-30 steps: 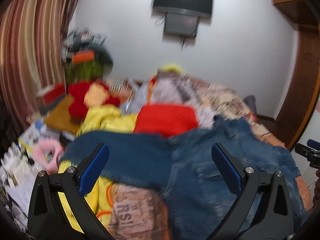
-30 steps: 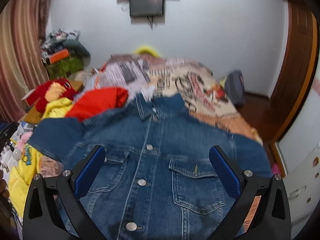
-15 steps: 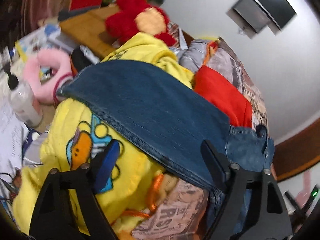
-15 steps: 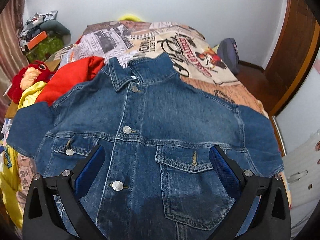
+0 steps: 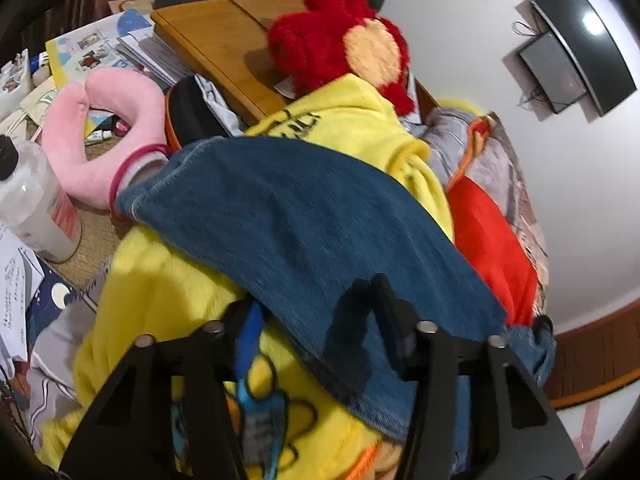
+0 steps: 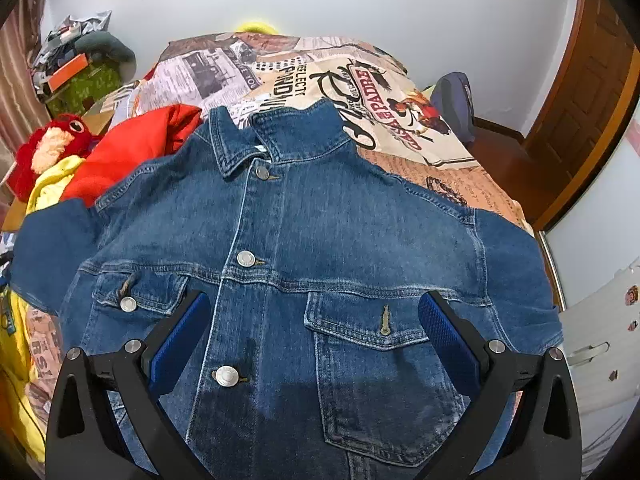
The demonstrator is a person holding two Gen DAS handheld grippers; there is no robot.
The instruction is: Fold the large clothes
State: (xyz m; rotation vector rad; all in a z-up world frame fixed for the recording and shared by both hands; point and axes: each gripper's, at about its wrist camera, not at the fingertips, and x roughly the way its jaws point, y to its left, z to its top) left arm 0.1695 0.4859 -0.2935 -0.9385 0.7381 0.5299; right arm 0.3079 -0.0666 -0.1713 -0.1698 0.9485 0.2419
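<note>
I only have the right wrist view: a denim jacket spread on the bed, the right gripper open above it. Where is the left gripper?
Observer: At the sleeve on the far side. The left gripper straddles its lower edge. Its jaws have just been closing, with the fabric between them but not yet pinched.
Operator: What lies under that sleeve?
Observer: A yellow blanket with a cartoon print.
Operator: Where does the cuff end up?
Observer: By a pink neck pillow, next to a plastic bottle.
</note>
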